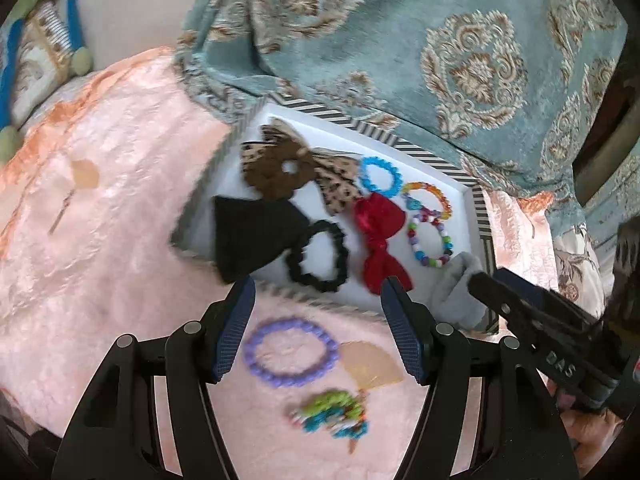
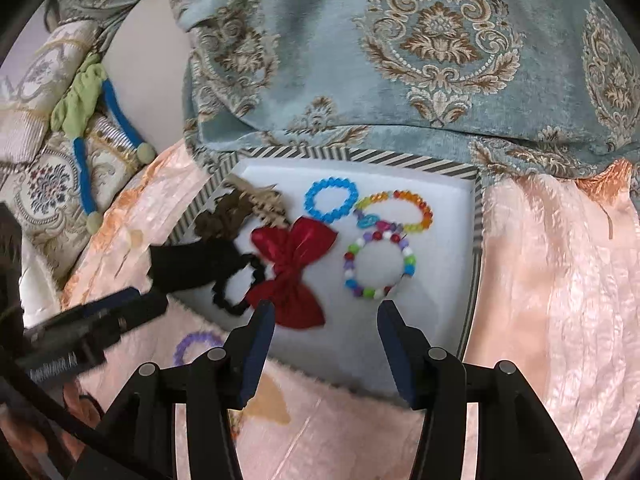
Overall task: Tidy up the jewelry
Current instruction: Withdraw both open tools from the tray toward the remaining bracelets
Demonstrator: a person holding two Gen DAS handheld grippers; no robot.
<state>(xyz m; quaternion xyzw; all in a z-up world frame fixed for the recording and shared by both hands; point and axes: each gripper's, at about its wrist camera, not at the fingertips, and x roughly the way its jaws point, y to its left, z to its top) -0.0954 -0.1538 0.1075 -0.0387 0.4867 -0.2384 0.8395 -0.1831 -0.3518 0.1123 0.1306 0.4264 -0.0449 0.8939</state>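
A: Where's the jewelry?
B: Mostly in the striped tray: red bow, blue bracelet. The purple bracelet lies on the pink bedspread.
A: The tongs?
B: Left tongs and right tongs both gape wide, empty.

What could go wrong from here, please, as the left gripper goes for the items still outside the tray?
1. The purple bracelet lies flat on plush pink fabric; the open left gripper may pinch fabric with it.
2. The green-blue piece sits close by and could get dragged along.
3. The tray is crowded; the red bow and black scrunchie lie near its front edge and could be knocked.
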